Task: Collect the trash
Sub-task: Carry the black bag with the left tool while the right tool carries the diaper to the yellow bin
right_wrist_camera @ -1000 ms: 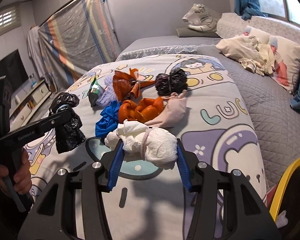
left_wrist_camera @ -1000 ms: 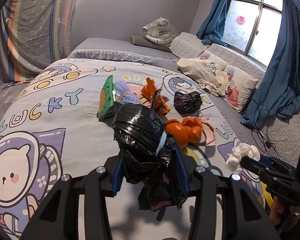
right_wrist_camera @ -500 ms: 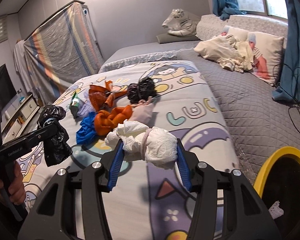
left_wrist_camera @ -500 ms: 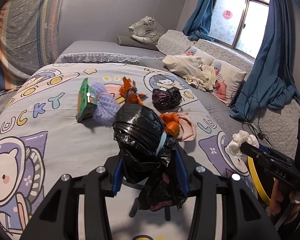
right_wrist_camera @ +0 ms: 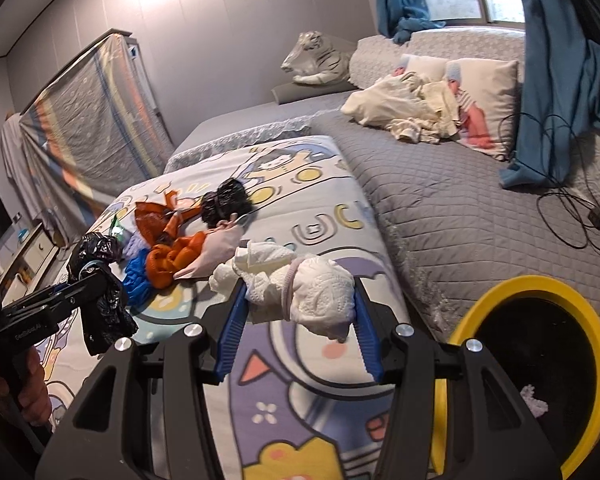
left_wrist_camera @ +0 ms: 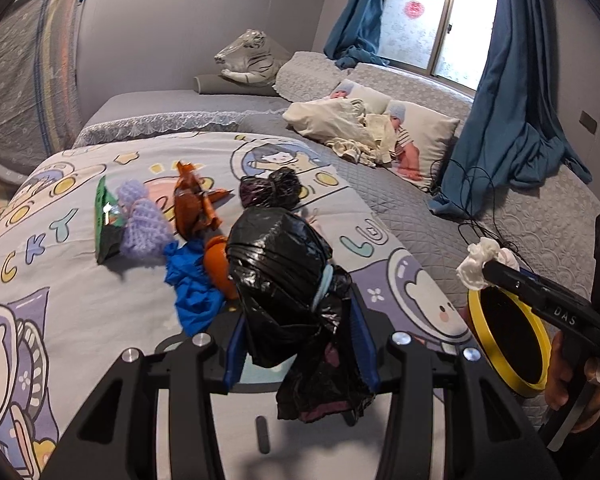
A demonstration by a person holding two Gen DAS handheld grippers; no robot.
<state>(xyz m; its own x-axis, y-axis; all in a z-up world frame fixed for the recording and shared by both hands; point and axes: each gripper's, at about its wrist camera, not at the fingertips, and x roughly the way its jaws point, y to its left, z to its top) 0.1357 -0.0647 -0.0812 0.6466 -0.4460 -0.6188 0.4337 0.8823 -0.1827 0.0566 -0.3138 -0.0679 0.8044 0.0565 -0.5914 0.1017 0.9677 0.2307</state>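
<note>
A pile of trash (right_wrist_camera: 188,240) lies on the bed (right_wrist_camera: 300,232), with the bin (right_wrist_camera: 540,360) off the bed's near right corner. The left tool (left_wrist_camera: 300,320) holds a bag bundle (left_wrist_camera: 284,280) over the bed; the right tool (right_wrist_camera: 296,312) holds a paper wad (right_wrist_camera: 300,288) just left of the bin.

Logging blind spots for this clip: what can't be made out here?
- Yellow-rimmed bin: contents mostly dark in both views; the frame edge crops it in the right wrist view.
- Orange trash: partly hidden behind the black bag in the left hand-held gripper.
</note>
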